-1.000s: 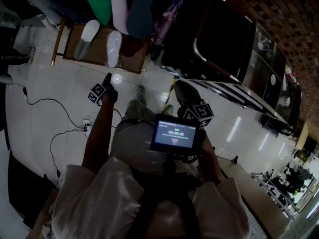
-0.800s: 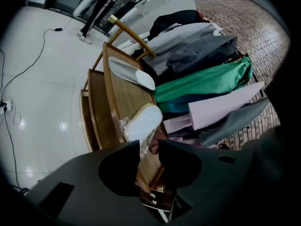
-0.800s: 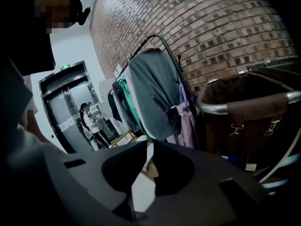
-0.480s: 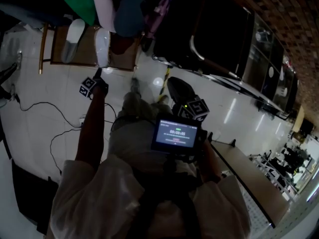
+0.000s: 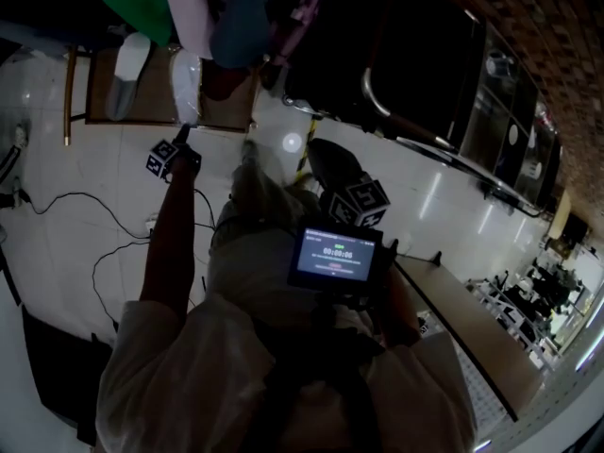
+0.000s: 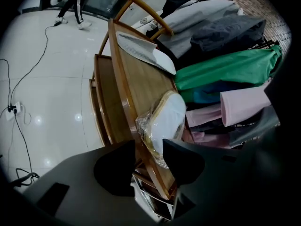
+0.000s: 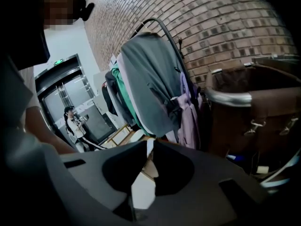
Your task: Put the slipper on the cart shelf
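A white slipper in clear plastic wrap lies on the wooden cart shelf, its near end at the shelf's rim. A second grey-and-white slipper lies farther along the same shelf. Both slippers show at the top left of the head view. My left gripper is right at the wrapped slipper's near end. Its jaws have just been opening and stand wide, with the shelf rim and the slipper's tip in the gap and the pads not pressing. My right gripper hangs shut and empty over the floor.
Green, pink and grey clothes hang on a rack just over the shelf. A dark trolley with a metal rail stands to the right by a brick wall. Cables trail over the white floor. A person stands far off.
My left gripper has come in from the open floor to the shelf's edge, up to the wrapped slipper's end. The right gripper has shifted slightly, still shut.
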`<state>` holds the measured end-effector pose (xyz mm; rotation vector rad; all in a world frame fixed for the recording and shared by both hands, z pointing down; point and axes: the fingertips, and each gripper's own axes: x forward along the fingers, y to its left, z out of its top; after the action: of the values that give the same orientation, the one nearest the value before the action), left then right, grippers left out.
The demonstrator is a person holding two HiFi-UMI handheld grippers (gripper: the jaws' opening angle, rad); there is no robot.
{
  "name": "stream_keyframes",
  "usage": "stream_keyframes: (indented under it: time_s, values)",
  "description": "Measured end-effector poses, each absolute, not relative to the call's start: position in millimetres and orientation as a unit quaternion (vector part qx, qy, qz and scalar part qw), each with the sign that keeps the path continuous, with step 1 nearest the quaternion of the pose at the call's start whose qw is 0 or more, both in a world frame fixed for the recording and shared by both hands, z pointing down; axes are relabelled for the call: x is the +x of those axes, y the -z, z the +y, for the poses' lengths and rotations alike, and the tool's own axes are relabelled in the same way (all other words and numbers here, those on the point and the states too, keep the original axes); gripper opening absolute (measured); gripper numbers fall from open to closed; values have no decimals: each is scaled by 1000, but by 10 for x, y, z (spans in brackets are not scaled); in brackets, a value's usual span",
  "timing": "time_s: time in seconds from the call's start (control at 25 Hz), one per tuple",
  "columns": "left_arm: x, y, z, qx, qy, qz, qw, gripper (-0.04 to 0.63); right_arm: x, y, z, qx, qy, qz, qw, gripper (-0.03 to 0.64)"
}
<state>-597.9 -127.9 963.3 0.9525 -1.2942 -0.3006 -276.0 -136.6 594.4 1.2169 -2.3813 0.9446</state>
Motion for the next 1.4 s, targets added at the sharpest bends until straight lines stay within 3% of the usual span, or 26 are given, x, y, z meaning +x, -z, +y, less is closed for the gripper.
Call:
stream_keyframes:
  time_s: [0.12, 0.24, 0.56, 0.68, 0.84, 1.4]
  values:
    - [-5959, -9733, -1252, 417, 129, -578, 689, 184, -2963, -5959, -1479, 398, -316, -844, 174, 57]
    - [-5992, -9874, -1268, 415, 117, -588, 685, 184, -3251, -5906, -1647, 361, -304, -861, 190, 100]
    - [-5967, -9906, -1326, 412, 134, -585, 685, 172, -3878, -5823, -1851, 296, -261, -899, 192, 103]
    - [-5915, -9772, -1374, 422, 157, -574, 685, 135, -3882, -5895, -1742, 284, -278, -892, 215, 103]
    - [-5950, -9723, -1312, 420, 178, -569, 684, 52, -3848, -5964, -1667, 282, -291, -893, 194, 103]
    - [-5824, -8811, -1186, 464, 251, -551, 647, 34, -3292, -6070, -1317, 310, -327, -873, 189, 101]
